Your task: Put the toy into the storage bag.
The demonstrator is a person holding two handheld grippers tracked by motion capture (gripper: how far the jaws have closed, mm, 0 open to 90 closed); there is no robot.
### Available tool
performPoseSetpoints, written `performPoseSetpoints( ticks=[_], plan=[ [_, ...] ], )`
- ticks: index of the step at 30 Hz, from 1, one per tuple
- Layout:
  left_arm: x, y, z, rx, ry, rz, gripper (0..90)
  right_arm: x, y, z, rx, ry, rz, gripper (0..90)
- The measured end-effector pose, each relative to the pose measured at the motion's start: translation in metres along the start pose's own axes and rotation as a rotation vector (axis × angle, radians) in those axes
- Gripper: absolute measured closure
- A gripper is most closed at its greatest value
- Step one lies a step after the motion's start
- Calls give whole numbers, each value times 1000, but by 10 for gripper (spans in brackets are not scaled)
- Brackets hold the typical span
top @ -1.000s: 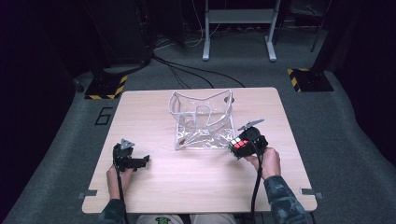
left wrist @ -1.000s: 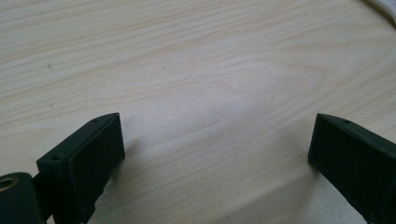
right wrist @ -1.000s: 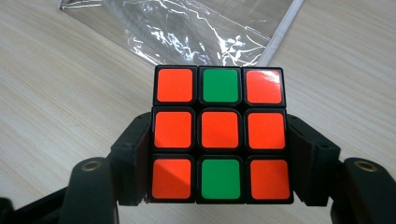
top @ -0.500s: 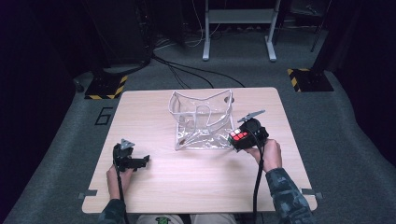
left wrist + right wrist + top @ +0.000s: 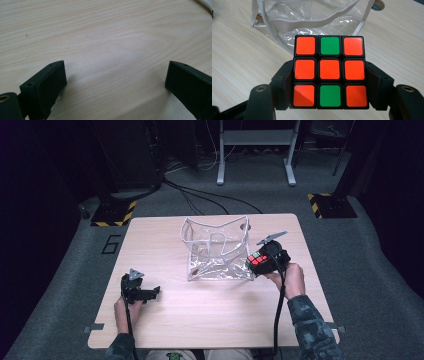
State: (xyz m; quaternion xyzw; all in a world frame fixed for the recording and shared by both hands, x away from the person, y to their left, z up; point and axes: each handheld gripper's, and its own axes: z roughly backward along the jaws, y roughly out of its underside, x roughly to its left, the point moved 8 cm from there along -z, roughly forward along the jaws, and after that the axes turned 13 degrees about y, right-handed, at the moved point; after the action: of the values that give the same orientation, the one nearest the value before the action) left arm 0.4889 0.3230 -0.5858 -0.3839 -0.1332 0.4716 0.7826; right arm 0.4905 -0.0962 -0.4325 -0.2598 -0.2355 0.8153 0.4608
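A scrambled, mostly orange plastic puzzle cube [image 5: 329, 72], pinched in the right tongs [image 5: 264, 261], hangs above the pale wooden tabletop [image 5: 210, 315] beside a clear plastic bag [image 5: 215, 247]; its floppy rim could snag the cube. The left tongs [image 5: 115, 82] rest spread.

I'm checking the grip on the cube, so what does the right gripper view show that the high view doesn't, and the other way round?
Right gripper view only: the cube face in full, orange squares with two green ones, and both jaws pressing its sides.

High view only: the left gripper resting open on the table away from the bag, the person's forearms, and the floor with stands behind.

Both: the right gripper holding the cube beside the clear bag on the wooden table.
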Motion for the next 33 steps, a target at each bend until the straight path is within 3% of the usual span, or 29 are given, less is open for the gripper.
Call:
performPoseSetpoints(
  ticks=[5,12,25,27,33],
  plan=[
    [0,0,0,1,0,0,34,-2,-10,5,-18,5,-6,334],
    [0,0,0,0,2,1,34,-5,-22,10,-26,10,26,334],
    [0,0,0,1,0,0,34,-8,-42,25,-55,27,20,334],
    [0,0,0,1,0,0,34,-11,-47,27,-70,32,51,334],
    [0,0,0,0,0,0,34,-14,-58,34,-77,42,55,334]
  ],
)
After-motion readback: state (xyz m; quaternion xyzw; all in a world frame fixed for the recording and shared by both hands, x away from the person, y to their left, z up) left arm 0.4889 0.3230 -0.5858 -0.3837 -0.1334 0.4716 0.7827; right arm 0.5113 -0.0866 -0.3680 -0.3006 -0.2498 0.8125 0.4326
